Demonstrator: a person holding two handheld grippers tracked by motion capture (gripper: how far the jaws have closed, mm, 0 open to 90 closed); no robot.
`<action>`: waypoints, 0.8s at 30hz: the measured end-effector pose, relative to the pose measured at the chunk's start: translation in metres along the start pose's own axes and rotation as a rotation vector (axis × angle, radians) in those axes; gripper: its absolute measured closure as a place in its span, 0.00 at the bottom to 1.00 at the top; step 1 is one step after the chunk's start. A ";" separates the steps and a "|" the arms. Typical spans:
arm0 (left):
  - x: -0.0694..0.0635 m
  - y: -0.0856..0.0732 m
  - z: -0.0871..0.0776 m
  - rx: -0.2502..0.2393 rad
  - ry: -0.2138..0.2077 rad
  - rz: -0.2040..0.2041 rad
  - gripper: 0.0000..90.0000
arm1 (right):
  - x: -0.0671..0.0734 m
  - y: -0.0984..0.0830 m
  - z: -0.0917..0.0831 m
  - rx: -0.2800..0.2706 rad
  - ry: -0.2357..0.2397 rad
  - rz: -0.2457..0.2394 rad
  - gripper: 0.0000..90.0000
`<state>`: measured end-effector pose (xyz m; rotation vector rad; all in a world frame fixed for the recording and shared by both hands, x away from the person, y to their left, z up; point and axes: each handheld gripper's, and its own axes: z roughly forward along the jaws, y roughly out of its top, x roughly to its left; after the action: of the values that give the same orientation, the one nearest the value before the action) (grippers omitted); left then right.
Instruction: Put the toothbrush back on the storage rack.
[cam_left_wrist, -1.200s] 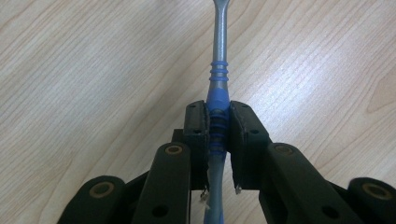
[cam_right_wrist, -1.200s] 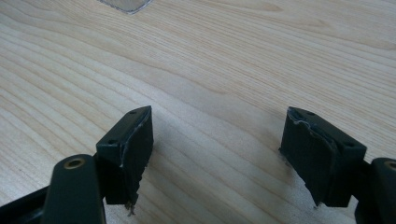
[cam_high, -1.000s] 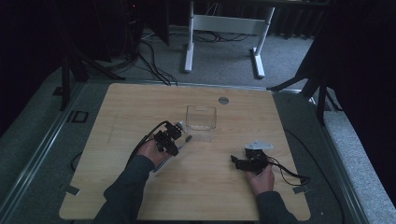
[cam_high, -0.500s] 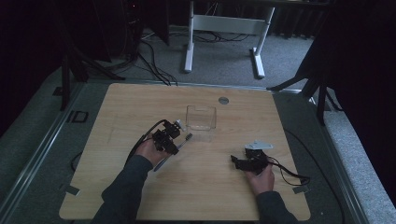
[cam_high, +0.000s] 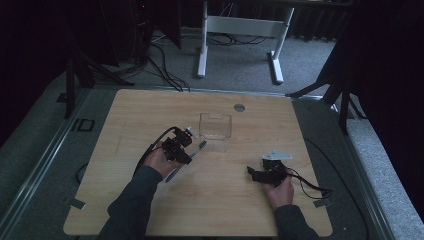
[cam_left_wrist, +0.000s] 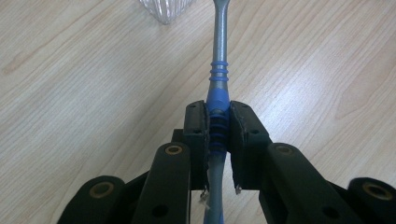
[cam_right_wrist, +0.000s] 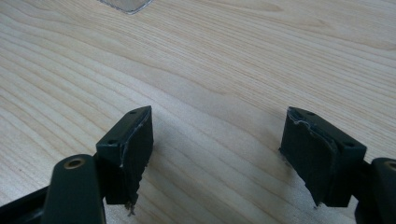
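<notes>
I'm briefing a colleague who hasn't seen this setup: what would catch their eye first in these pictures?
First, the left gripper, its fingers shut on the blue ribbed grip of a toothbrush that lies on the wooden table left of centre. Next, the clear plastic container just beyond the brush head, toward the far edge. To the right, the right gripper rests open over bare wood.

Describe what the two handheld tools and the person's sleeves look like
Both tools are black, each with two blocky jaws on hinged links with brass-coloured pivot rivets. The left tool has worn pad edges; the right tool has chipped, frayed pads too. A grey three-cornered plate tops the right one, and a black cable trails from it. The person wears dark long sleeves.
</notes>
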<state>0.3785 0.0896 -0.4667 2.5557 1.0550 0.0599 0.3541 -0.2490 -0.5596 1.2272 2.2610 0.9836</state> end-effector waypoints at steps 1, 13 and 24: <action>0.000 0.000 0.000 -0.001 -0.002 -0.001 0.87 | 0.000 0.000 0.000 0.000 0.000 0.000 0.28; 0.000 -0.001 -0.005 -0.034 -0.003 0.000 0.87 | 0.000 0.000 0.000 0.000 0.000 -0.001 0.28; -0.001 -0.001 -0.010 -0.067 0.004 -0.003 0.87 | 0.000 0.000 0.000 0.000 0.000 0.000 0.28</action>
<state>0.3755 0.0930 -0.4576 2.4949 1.0410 0.0973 0.3541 -0.2489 -0.5596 1.2266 2.2612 0.9838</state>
